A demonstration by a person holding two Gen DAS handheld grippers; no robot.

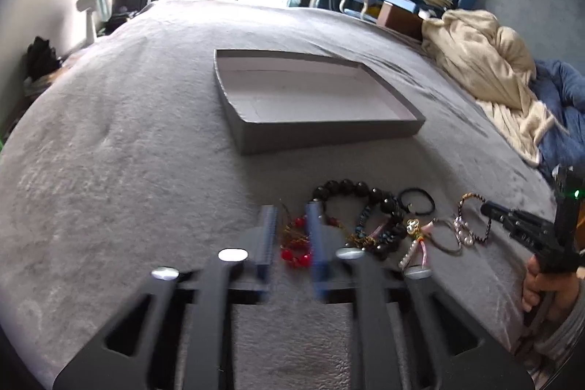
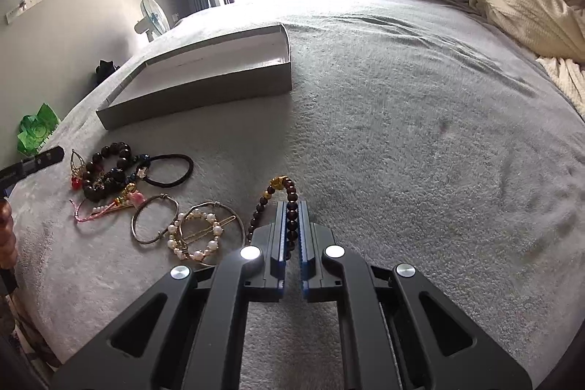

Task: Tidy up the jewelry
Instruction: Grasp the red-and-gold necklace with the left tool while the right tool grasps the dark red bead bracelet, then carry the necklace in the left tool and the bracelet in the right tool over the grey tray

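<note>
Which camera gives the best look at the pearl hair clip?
The right wrist view: the pearl hair clip lies sharp and whole beside the right gripper. The left wrist view shows it small and partly hidden.

Left hand-held gripper [image 1: 290, 236] parted; right hand-held gripper [image 2: 291, 233] clamped.

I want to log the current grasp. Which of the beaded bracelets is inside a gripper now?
The small dark-bead bracelet with gold charm: the right gripper is shut on it, apart from the pile.
</note>
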